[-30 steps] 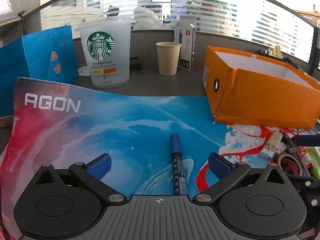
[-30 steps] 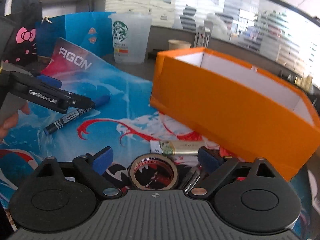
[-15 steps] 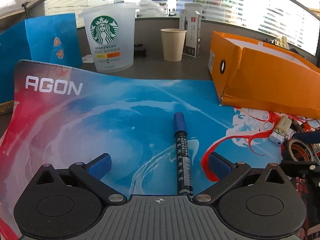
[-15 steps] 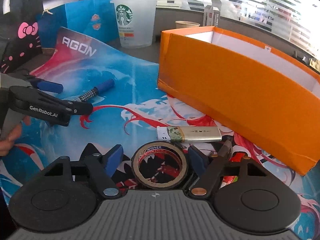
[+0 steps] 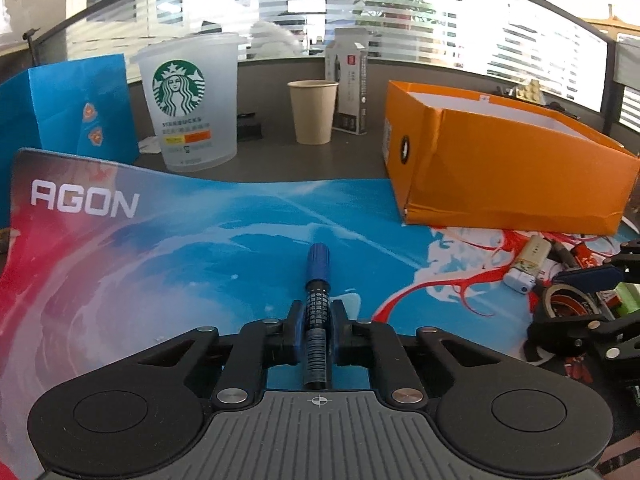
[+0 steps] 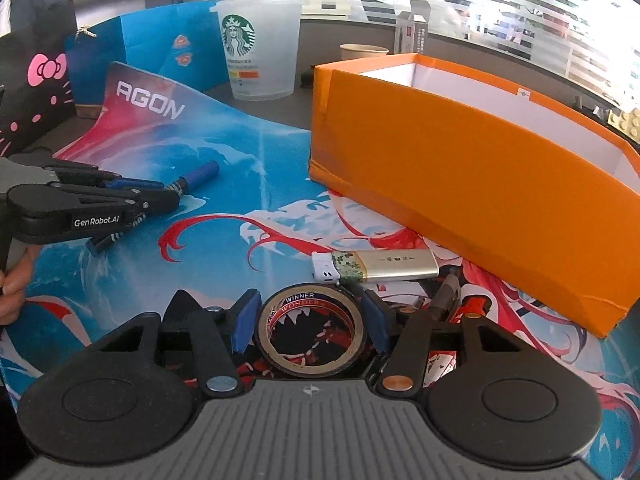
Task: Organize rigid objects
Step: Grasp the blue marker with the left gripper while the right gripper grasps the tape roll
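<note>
My left gripper (image 5: pixel 317 326) is shut on a blue marker (image 5: pixel 317 276) that lies on the AGON desk mat (image 5: pixel 168 248); its cap points away from me. The marker (image 6: pixel 198 174) and left gripper (image 6: pixel 170 196) also show at the left of the right wrist view. My right gripper (image 6: pixel 310 324) has its jaws around a roll of tape (image 6: pixel 310 332), the blue pads touching its sides. A gold lighter (image 6: pixel 376 266) lies just beyond the tape. The open orange box (image 6: pixel 460 168) stands at the right, and also shows in the left wrist view (image 5: pixel 500 168).
A Starbucks cup (image 5: pixel 188 108), a paper cup (image 5: pixel 313 112), a pen carton (image 5: pixel 351 88) and a blue paper bag (image 5: pixel 76 112) stand behind the mat. A black Hello Kitty bag (image 6: pixel 36 72) is at the far left. Small items (image 6: pixel 460 304) lie beside the tape.
My left gripper has closed on the blue marker. My right gripper has narrowed its jaws onto the sides of the tape roll.
</note>
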